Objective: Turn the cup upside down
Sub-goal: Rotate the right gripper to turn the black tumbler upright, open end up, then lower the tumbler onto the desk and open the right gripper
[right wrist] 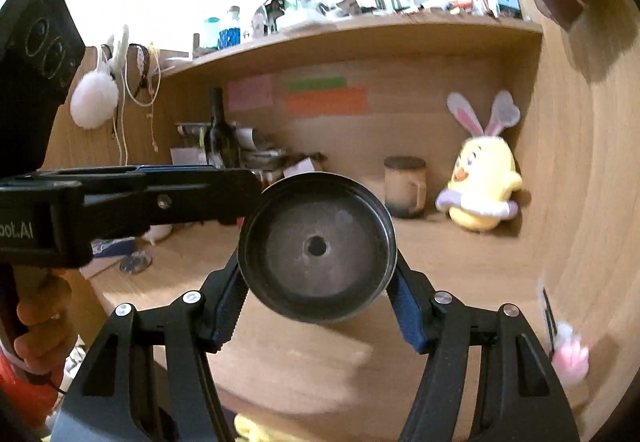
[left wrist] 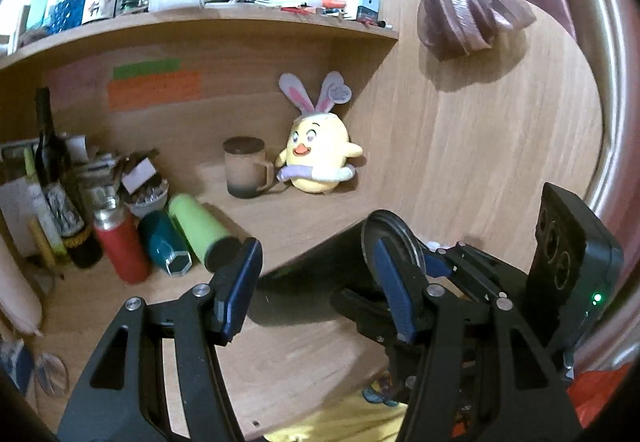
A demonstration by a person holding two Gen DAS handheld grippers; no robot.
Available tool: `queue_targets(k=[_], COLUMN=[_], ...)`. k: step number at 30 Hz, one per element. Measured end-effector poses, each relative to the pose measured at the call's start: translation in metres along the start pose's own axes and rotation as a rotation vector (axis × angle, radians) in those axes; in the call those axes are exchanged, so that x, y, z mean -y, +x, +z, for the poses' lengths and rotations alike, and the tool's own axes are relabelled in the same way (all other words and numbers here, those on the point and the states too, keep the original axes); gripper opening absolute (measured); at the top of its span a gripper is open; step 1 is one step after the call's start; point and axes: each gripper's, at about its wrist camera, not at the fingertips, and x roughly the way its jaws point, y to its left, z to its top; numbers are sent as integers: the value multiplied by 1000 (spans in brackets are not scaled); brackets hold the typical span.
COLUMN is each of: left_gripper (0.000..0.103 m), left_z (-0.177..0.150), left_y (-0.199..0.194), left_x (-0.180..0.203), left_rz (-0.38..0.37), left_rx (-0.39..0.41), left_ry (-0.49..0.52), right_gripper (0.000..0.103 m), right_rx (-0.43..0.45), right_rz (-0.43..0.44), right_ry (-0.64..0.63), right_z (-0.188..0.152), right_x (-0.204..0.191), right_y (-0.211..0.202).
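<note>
Wooden desk (left wrist: 304, 342) in an alcove under a cluttered shelf (left wrist: 224, 19). At far left, a dark wine bottle (left wrist: 50, 161) upright among papers; beside it a red flask (left wrist: 120, 246), a teal flask (left wrist: 166, 244) and a green flask (left wrist: 200, 232) lying tilted. Farther back, a lidded brown mug (left wrist: 245, 167) just beside a yellow chick plush (left wrist: 318, 155) with rabbit ears. At upper right, a knotted mauve curtain (left wrist: 464, 5).

Left gripper (left wrist: 316, 282) spread wide, grasping nothing, hovering over the desk. Right gripper (right wrist: 316, 300) clenched on the dark metal cup (right wrist: 317, 252), raised above the desk, turned sideways, circular end toward the camera, blue pads (right wrist: 406, 308) pressing both sides.
</note>
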Motion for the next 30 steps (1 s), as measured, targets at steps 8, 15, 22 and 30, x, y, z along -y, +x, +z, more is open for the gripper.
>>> queue_targets(k=[8,15,22,30], left_gripper=[59,59,59,59], left_z=[37,55,56,59], left_y=[32,53,65,70], left_x=[-42,-69,-83,-90], left_rz=[26,87,108,103], left_rx=[-72,-96,-96,-111], left_ry=[-72,-91,-114,-128], right_gripper=[61,61,62,75], right_rx=[1,-18,-27,-70], right_rz=[33,61,80,101], right_ry=[-3,-12,-21,2], right_z=[29,47,52,43], right_x=[4,2,-4,-1], right_y=[37,74,91,89])
